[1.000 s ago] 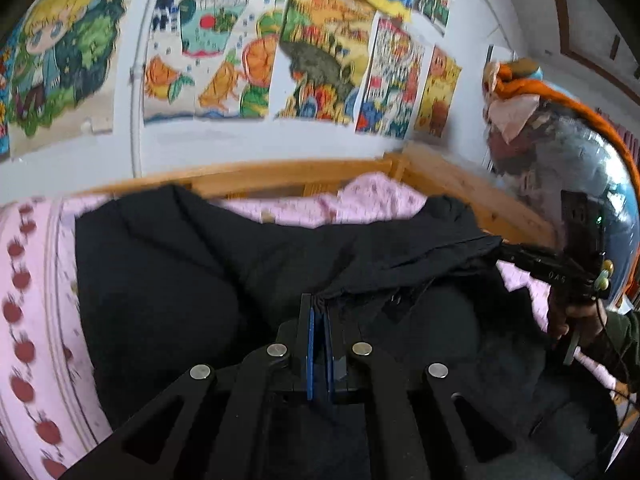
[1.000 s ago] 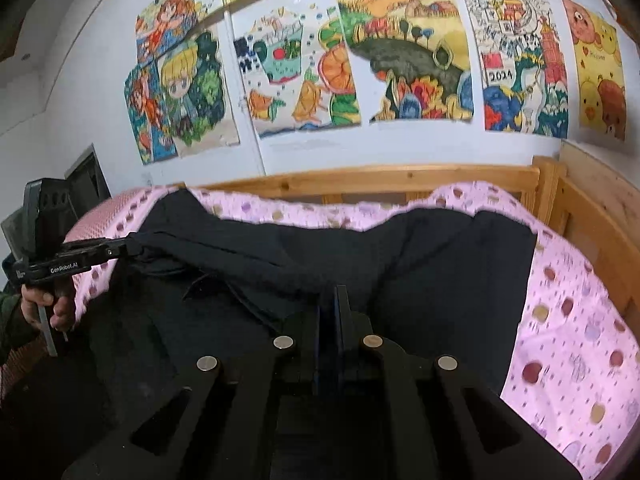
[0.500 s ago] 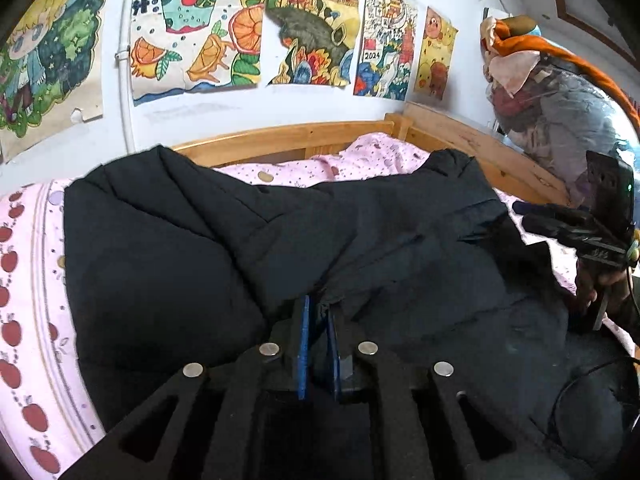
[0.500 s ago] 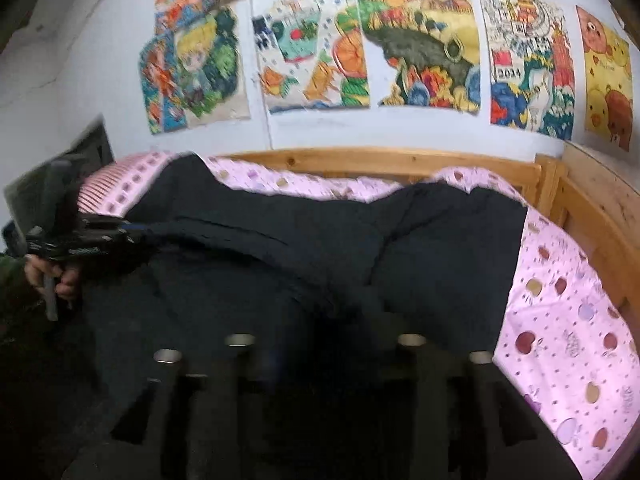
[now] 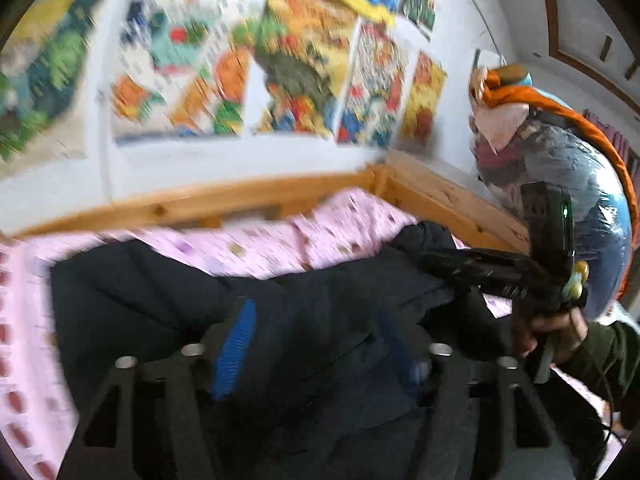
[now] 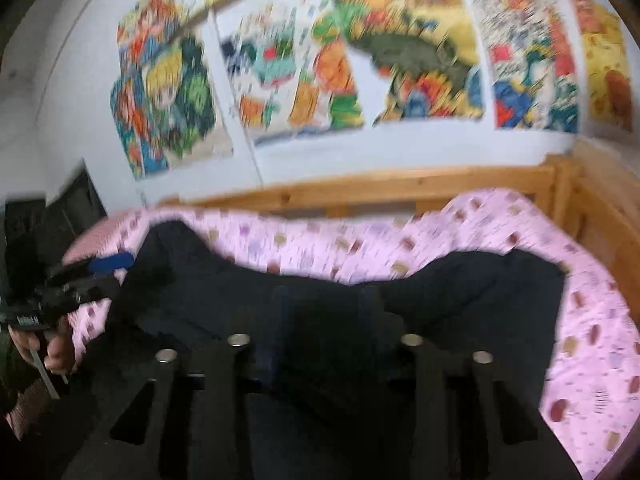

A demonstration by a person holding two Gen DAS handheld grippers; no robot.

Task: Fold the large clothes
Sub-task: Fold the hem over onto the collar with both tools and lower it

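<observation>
A large black garment [image 5: 168,304] lies spread across the pink bed; it also fills the right wrist view [image 6: 460,292]. My left gripper [image 5: 316,344] is open, its blue-padded fingers [image 5: 236,344] wide apart over the cloth, holding nothing. It also shows at the left of the right wrist view [image 6: 100,276], at the garment's left edge. My right gripper [image 6: 326,320] is open above the cloth. In the left wrist view it [image 5: 432,260] reaches over the garment's right end. Both views are blurred.
The pink spotted sheet [image 6: 592,320] covers the bed. A wooden bed rail [image 5: 224,204] runs along the back and right side [image 6: 600,216]. Colourful posters [image 6: 400,52] hang on the wall. A bundle of bagged clothes [image 5: 568,168] stands at the right.
Both grippers were shut on the garment's edge and have opened and let it go. The cloth has dropped flat onto the bed. Both cameras are moving fast.
</observation>
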